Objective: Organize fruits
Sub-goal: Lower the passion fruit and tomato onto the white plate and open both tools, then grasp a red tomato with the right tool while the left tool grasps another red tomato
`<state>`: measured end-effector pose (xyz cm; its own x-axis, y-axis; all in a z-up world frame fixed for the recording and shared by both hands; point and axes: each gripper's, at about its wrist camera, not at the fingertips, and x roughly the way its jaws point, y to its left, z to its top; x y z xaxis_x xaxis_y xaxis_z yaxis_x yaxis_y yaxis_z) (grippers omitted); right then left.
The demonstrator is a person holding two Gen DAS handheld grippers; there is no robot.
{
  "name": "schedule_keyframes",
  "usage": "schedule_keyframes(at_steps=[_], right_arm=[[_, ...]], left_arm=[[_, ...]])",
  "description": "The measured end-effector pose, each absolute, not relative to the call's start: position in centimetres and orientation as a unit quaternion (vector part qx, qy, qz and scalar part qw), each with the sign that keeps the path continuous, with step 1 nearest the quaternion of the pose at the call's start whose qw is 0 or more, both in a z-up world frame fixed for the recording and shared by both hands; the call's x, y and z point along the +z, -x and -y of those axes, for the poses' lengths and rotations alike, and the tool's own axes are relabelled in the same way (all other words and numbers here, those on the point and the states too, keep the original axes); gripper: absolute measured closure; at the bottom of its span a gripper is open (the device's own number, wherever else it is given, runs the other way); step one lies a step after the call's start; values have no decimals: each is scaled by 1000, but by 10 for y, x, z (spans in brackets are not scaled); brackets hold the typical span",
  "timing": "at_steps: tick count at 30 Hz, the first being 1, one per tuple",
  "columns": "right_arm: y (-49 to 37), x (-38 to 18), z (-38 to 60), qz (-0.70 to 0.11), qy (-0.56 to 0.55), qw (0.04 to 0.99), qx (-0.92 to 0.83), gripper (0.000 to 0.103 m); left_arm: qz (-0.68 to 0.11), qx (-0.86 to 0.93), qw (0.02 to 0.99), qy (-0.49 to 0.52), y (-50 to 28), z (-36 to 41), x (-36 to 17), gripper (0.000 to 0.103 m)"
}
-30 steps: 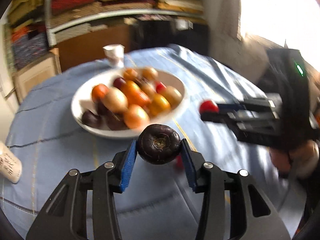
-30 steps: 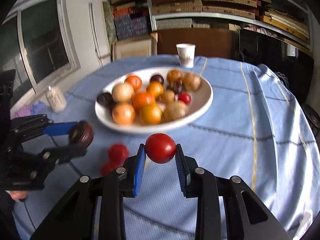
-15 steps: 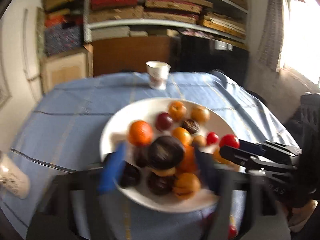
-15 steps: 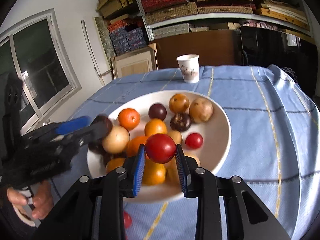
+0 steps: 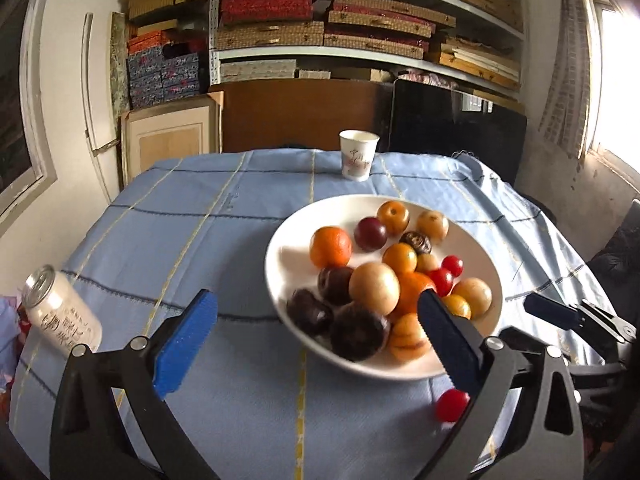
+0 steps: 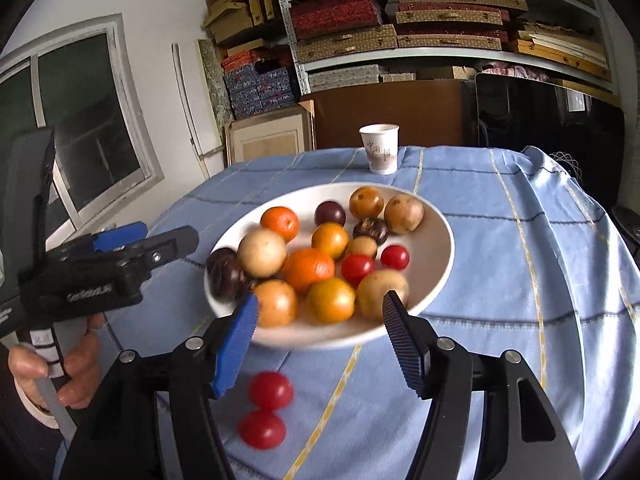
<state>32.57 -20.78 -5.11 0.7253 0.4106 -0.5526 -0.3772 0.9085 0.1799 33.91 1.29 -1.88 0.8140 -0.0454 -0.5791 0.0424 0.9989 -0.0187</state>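
Observation:
A white bowl [image 5: 280, 248] [image 6: 436, 240] on the blue tablecloth holds several fruits: oranges, tan ones, dark purple ones and small red tomatoes. My left gripper [image 5: 316, 336] [image 6: 160, 240] hangs over the bowl's near rim, its jaws opening wide with nothing gripped. A dark purple fruit [image 5: 358, 332] lies loose in the bowl just beyond them. My right gripper [image 6: 320, 342] [image 5: 528, 318] is also opening, holding nothing, at the bowl's near edge. A red tomato [image 6: 357, 268] rests among the fruits. Two red tomatoes [image 6: 271, 390] [image 6: 262, 429] lie on the cloth below the right gripper.
A paper cup [image 5: 358, 156] [image 6: 380, 152] stands beyond the bowl. A drink can [image 5: 60, 312] sits tilted at the table's left edge. A hand [image 6: 76, 372] holds the left gripper's handle. Shelves of boxes fill the back wall.
Both grippers came forward over the bowl and opened. The left one let go of the dark purple fruit, the right one of the red tomato; both fruits now lie in the bowl.

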Motion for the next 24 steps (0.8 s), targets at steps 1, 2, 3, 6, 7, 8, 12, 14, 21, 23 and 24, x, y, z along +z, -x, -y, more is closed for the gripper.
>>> schedule_keyframes(at_steps=[1, 2, 3, 6, 7, 8, 12, 14, 21, 23, 24], right_arm=[[-321, -52, 206, -307, -22, 927, 213, 38], [-316, -51, 203, -306, -12, 928, 212, 37], [-313, -51, 201, -303, -4, 929, 211, 32], [-298, -47, 195, -291, 29, 935, 200, 24], [-293, -47, 193, -288, 38, 936, 199, 23], [-289, -47, 191, -287, 44, 936, 199, 23], [-281, -52, 187, -308, 62, 930, 192, 21], [-279, -60, 183, -332, 73, 921, 190, 21], [-268, -69, 170, -336, 111, 913, 203, 21], [-268, -69, 173, -338, 100, 912, 211, 21], [-268, -69, 175, -340, 93, 910, 217, 21]], left_arm=[[-306, -19, 952, 4, -335, -14, -20, 5], [-308, -18, 951, 6, -333, -16, -21, 5], [-310, -19, 950, 9, -329, -18, -22, 5], [-319, -17, 947, 21, -317, -23, -28, 5], [-323, -14, 946, 21, -312, -25, -32, 5], [-327, -12, 945, 18, -310, -25, -33, 5], [-319, 10, 948, -4, -300, -24, -32, 5], [-310, 20, 950, -15, -295, -23, -30, 5], [-312, 35, 949, -40, -292, -20, -29, 5], [-314, 31, 948, -33, -291, -23, -28, 5], [-316, 27, 948, -29, -291, -24, -28, 5]])
